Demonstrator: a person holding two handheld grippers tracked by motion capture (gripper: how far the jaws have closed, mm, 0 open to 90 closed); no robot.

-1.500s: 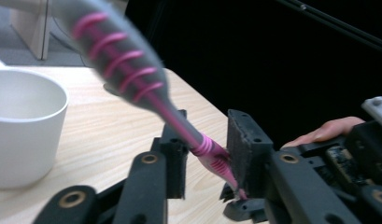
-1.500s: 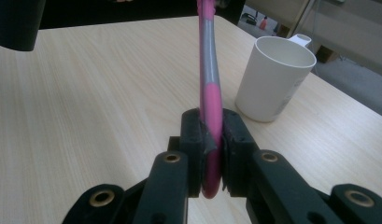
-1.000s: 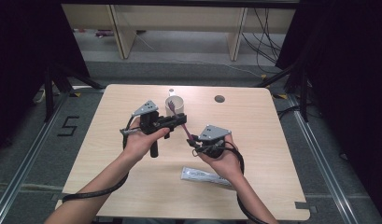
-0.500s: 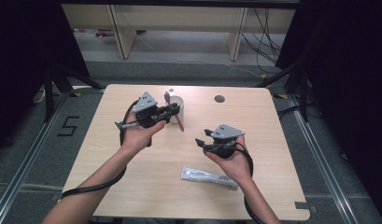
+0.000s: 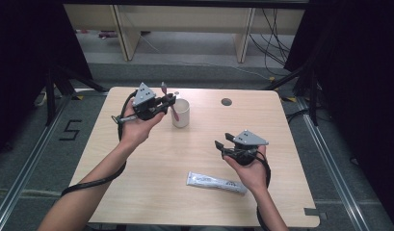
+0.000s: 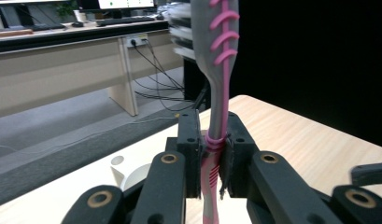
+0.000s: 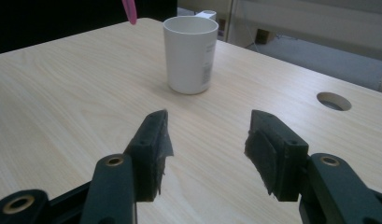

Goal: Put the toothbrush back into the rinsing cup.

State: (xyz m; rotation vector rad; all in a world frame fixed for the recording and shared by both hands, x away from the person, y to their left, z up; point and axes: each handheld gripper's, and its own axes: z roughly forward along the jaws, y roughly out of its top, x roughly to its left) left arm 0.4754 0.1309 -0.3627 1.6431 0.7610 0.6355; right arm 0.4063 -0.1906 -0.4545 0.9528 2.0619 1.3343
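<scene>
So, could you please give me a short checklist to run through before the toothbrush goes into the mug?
1. Left gripper clamped on the toothbrush: ok, pads press on its handle.
2. Toothbrush upright in the grip: ok in the left gripper view, head end up.
3. Mug upright with its mouth open: ok.
4. Toothbrush lined up over the mug: cannot tell; in the high view it hangs at the mug's left rim.
5. Right gripper open and holding nothing, its jaws having just been opening: ok.
6. Toothpaste tube clear of the mug: ok, flat near the table front.
</scene>
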